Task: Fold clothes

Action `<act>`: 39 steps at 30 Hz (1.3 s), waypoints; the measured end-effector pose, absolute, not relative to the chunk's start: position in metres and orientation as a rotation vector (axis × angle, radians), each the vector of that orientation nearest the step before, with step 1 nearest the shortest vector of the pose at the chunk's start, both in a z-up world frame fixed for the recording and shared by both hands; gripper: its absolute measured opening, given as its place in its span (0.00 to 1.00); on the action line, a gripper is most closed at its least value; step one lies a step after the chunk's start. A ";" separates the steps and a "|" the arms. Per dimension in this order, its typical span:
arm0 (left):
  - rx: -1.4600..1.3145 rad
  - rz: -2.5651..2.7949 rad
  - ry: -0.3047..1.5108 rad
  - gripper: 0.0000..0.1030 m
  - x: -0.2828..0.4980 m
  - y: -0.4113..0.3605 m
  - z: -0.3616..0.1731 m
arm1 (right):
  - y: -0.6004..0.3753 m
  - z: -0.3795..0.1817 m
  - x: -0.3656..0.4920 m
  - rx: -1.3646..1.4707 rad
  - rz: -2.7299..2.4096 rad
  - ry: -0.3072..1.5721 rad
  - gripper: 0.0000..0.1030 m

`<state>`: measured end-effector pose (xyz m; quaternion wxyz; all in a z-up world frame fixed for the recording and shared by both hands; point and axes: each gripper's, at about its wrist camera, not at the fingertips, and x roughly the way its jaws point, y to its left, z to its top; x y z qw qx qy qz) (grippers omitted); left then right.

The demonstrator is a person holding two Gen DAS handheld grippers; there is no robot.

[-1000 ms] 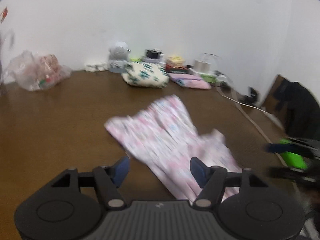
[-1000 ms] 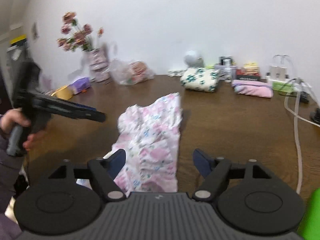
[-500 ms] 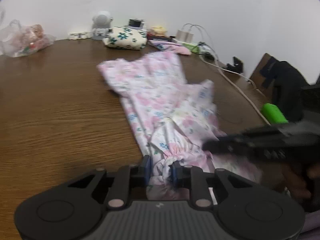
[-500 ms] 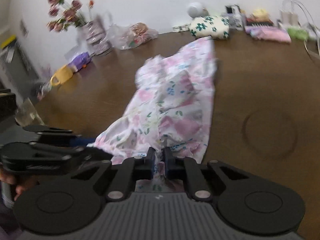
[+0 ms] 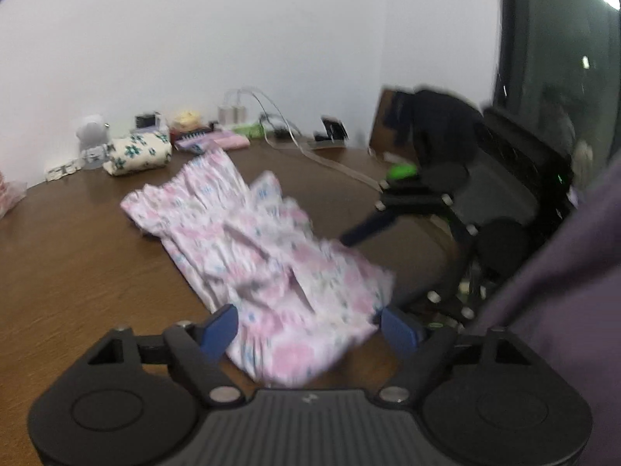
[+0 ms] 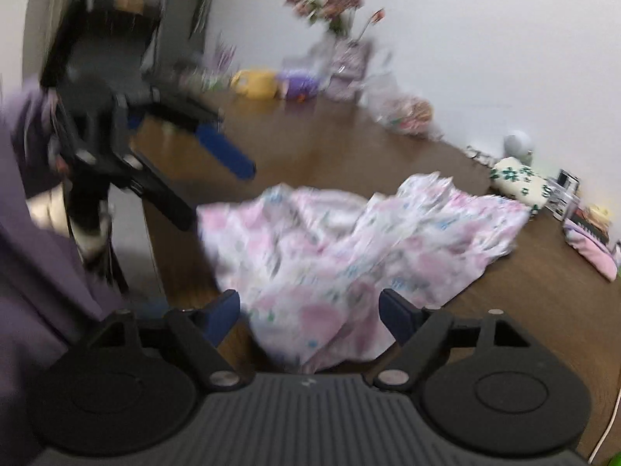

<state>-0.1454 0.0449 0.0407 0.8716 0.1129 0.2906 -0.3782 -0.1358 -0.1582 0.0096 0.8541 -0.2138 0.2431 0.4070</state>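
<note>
Now the pink flowery dress [image 5: 268, 256] lies crumpled on the brown table [image 5: 70, 256]. Both the left gripper [image 5: 308, 328] and right gripper [image 6: 309, 310] are spread wide, holding nothing.

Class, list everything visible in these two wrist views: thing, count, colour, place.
Floral garment: one, pink and white, crumpled mid-table.
Table: one, brown wood.
Patterned pouch: one, cream with green flowers, far edge.
Pink cloth: one, far edge.
Plastic bag: one, clear, by the wall.
Flowers: one bunch, pink, by the wall.
Cables: white, far right edge.
Left hand-held gripper: black, blue pads, open.
Right hand-held gripper: same, open.
</note>
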 end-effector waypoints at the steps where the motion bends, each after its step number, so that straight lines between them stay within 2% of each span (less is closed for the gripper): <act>1: 0.249 -0.786 0.613 0.78 -0.145 0.044 0.037 | -0.154 0.005 -0.134 -0.470 0.851 0.521 0.76; 2: 0.257 -0.781 0.617 0.78 -0.144 0.043 0.033 | -0.152 0.002 -0.132 -0.471 0.851 0.529 0.72; 7: 0.292 -0.762 0.626 0.78 -0.139 0.042 0.019 | -0.158 -0.001 -0.114 -0.350 0.903 0.595 0.41; 8: 0.308 -0.755 0.626 0.78 -0.141 0.041 0.018 | -0.161 0.000 -0.110 -0.323 0.914 0.612 0.28; 9: 0.335 -0.748 0.621 0.78 -0.144 0.038 0.018 | -0.164 0.000 -0.105 -0.297 0.926 0.629 0.21; 12: 0.415 -0.747 0.566 0.78 -0.154 0.031 0.017 | -0.175 0.004 -0.095 -0.196 0.965 0.682 0.10; 22: 0.604 -0.819 0.344 0.75 -0.198 0.009 0.003 | -0.219 0.004 -0.087 0.131 1.044 0.866 0.07; 25: 0.617 -0.836 0.310 0.66 -0.202 0.005 -0.002 | -0.220 0.002 -0.089 0.176 1.073 0.927 0.07; 26: 0.592 -0.856 0.328 0.59 -0.198 0.006 -0.002 | -0.218 0.000 -0.090 0.185 1.074 0.946 0.07; 27: 0.559 -0.881 0.356 0.43 -0.193 0.008 -0.002 | -0.216 -0.001 -0.090 0.194 1.074 0.964 0.08; 29: 0.492 -0.926 0.418 0.28 -0.180 0.011 0.000 | -0.210 0.002 -0.094 0.148 1.037 0.963 0.10; 31: 0.424 -0.960 0.489 0.20 -0.166 0.015 0.005 | -0.202 0.009 -0.102 0.060 0.979 0.927 0.22; 32: 0.390 -0.977 0.525 0.16 -0.158 0.018 0.008 | -0.198 0.017 -0.111 -0.013 0.939 0.878 0.43; 33: 0.365 -0.988 0.549 0.15 -0.153 0.019 0.011 | -0.195 0.024 -0.120 -0.088 0.908 0.818 0.68; 34: 0.316 -0.999 0.574 0.15 -0.146 0.023 0.017 | -0.192 0.031 -0.132 -0.172 0.889 0.735 0.74; 35: 0.256 -1.009 0.602 0.14 -0.138 0.027 0.022 | -0.189 0.037 -0.144 -0.259 0.869 0.648 0.85; 37: 0.135 -1.027 0.657 0.14 -0.122 0.036 0.034 | -0.183 0.041 -0.160 -0.393 0.841 0.525 0.87; 39: 0.058 -1.013 0.695 0.13 -0.109 0.041 0.047 | -0.183 0.043 -0.165 -0.410 0.862 0.471 0.87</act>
